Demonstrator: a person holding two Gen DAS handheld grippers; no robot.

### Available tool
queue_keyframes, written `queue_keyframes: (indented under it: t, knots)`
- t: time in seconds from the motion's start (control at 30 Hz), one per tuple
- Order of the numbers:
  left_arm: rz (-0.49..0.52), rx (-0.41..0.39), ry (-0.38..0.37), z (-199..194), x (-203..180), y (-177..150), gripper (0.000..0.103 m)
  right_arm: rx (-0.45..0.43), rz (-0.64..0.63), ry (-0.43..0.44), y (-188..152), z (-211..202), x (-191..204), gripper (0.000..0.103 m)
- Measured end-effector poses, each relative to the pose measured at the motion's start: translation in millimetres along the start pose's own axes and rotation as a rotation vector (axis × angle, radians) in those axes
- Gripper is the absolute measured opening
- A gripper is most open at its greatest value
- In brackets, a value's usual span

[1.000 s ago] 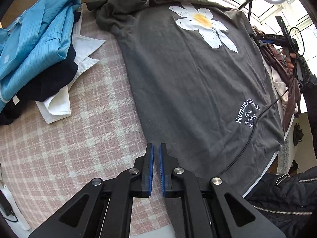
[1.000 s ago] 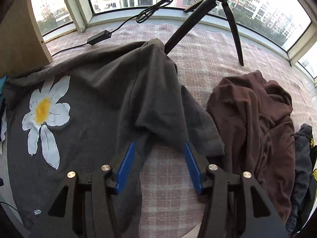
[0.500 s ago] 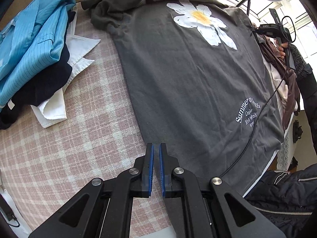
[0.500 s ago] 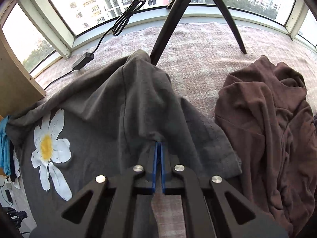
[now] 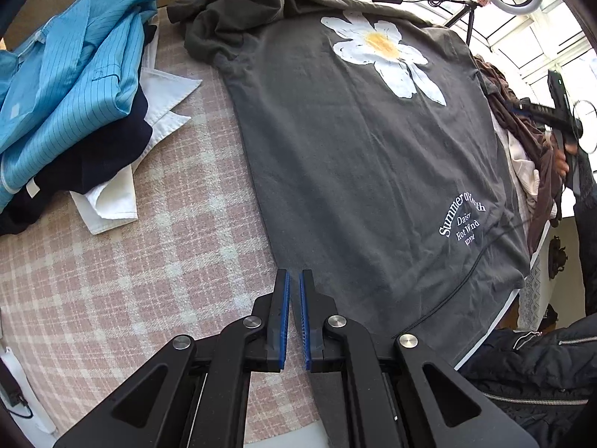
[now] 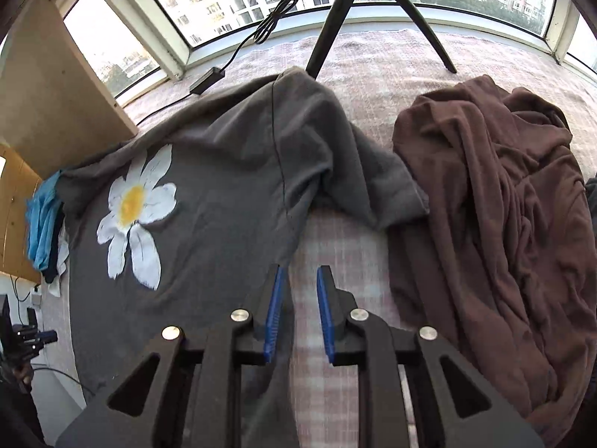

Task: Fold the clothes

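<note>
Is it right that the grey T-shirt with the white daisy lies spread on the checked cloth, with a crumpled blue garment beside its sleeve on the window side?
Not quite: the crumpled garment beside the sleeve is brown, not blue, as the right wrist view shows. The grey T-shirt with the white daisy does lie spread on the checked cloth.

Ahead of the left jaws lies a dark grey T-shirt (image 5: pixel 354 156) printed with a white daisy (image 5: pixel 384 56) with a yellow centre and small white lettering (image 5: pixel 462 220). It rests on a tabletop (image 5: pixel 149 261) covered in pink-and-cream plaid. To the left of those jaws a bright blue shirt (image 5: pixel 67 86) with thin dark stripes sits on navy (image 5: pixel 86 164) and white clothes (image 5: pixel 112 201). To the right of the right jaws, whose pads (image 6: pixel 274 310) are blue on black arms, is a plain brown garment (image 6: pixel 496 224).
</note>
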State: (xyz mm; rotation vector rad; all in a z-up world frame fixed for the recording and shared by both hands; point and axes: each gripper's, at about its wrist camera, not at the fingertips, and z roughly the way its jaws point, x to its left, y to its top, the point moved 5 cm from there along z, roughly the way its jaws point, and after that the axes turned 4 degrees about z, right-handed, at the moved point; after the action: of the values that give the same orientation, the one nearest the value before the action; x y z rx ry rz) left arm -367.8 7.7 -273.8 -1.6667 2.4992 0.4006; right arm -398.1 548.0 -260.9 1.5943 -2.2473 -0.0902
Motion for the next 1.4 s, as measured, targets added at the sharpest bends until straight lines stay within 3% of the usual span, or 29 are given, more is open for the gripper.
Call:
queue_keyframes:
  t: [0.17, 0.37, 0.4, 0.57, 0.6, 0.63, 0.7, 0.8, 0.93, 1.0, 1.1, 1.4]
  knots:
    - [-0.025, -0.011, -0.01, -2, -16, -12, 0.005, 0.098, -0.066, 0.027, -72, 14, 10, 0.019]
    - [-0.058, -0.029, 0.02, -11, -36, -44, 0.005, 0.095, -0.042, 0.051, -88, 26, -3, 0.017]
    - [-0.07, -0.029, 0.033, -13, -37, -51, 0.005, 0.092, -0.04, 0.053, -89, 26, -6, 0.003]
    - [-0.156, -0.048, 0.068, -24, -36, -97, 0.005, 0.074, -0.008, 0.081, -97, 18, -22, 0.003]
    - [-0.172, -0.053, 0.068, -27, -36, -108, 0.005, 0.067, 0.015, 0.101, -99, 12, -27, 0.005]
    - [-0.184, -0.055, 0.063, -29, -38, -120, 0.006, 0.061, 0.035, 0.119, -101, 6, -31, 0.018]
    - [-0.212, -0.055, 0.068, -30, -39, -140, 0.008, 0.061, 0.031, 0.124, -114, -10, -33, 0.033]
    - [-0.253, -0.056, 0.067, -31, -42, -170, 0.008, 0.047, -0.004, 0.166, -144, -41, -34, 0.033]
    - [-0.233, -0.042, 0.051, -25, -58, -199, 0.012, 0.072, -0.039, 0.181, -208, -71, -41, 0.033]
    - [-0.232, -0.023, 0.049, -14, -61, -205, 0.018, 0.087, -0.062, 0.132, -238, -69, -43, 0.033]
    - [-0.254, -0.005, 0.054, 4, -57, -206, 0.017, 0.116, -0.104, 0.102, -271, -59, -42, 0.033]
    - [-0.271, 0.0, 0.032, 21, -57, -204, 0.018, 0.152, -0.145, 0.096, -298, -43, -45, 0.033]
